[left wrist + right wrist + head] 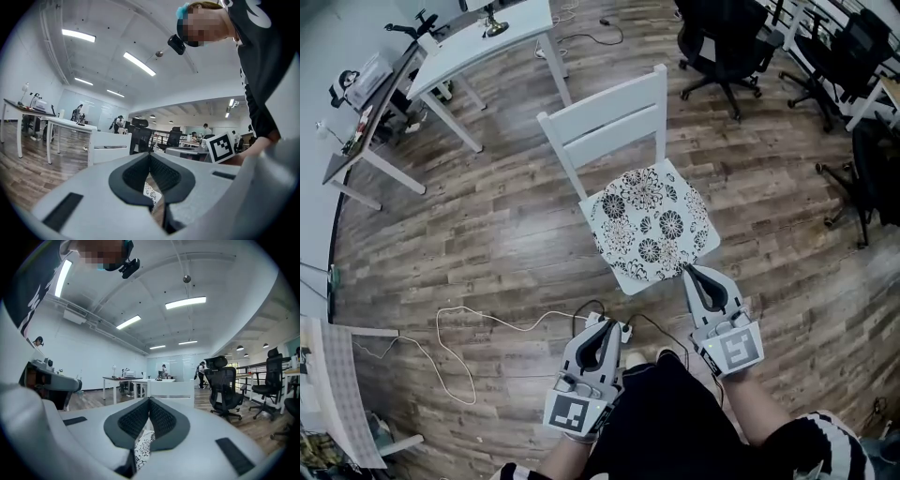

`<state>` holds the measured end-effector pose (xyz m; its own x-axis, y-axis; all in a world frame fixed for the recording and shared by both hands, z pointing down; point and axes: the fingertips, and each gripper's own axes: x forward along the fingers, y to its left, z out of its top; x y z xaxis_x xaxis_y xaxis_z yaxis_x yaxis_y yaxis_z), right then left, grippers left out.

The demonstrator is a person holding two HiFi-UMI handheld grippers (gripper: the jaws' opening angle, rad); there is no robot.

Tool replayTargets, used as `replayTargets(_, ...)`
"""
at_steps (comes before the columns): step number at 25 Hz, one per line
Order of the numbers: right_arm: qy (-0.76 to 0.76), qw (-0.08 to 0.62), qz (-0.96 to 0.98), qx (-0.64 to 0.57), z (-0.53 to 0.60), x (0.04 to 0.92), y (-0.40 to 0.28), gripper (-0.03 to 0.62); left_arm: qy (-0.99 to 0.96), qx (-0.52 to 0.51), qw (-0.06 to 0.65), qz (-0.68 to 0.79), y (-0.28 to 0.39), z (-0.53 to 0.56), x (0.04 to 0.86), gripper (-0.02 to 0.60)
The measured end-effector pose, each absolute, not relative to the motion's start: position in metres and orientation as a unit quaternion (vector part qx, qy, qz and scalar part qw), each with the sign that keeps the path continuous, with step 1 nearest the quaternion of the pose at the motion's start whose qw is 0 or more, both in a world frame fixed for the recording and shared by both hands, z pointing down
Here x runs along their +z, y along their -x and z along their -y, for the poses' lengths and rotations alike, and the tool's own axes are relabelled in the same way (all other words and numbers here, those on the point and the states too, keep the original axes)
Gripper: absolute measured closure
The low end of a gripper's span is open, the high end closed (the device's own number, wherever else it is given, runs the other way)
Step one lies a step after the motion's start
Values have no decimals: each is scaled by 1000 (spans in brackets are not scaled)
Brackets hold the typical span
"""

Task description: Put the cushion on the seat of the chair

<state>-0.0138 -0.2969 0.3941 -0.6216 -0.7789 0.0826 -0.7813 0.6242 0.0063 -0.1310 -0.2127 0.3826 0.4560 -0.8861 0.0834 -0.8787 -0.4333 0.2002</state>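
Resting on white chair (609, 117), floral cushion (649, 223), left tongs (605, 328) and right tongs (693, 272) both pressed together, empty

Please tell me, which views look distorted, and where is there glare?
Head view: edges bend slightly, light is even, the cushion is sharp. Left gripper view: strong fisheye, dark corners, ceiling lamps blown out. Right gripper view: same fisheye and lamp glare.
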Motion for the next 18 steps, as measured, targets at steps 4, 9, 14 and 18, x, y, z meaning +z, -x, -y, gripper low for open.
replayTargets(4,-437,24,899,12,284,366,17,574,-852,-29,92,514,134,212,363,575)
replayTargets(9,-441,2,897,6,266,332,24,574,-860,-45,72,503,136,205,335,575)
replayTargets(14,-442,-16,897,5,244,309,33,574,-868,-53,60,490,135,192,316,575)
replayTargets(18,-442,-26,897,0,229,297,41,574,-885,-53,48,460,128,179,304,575)
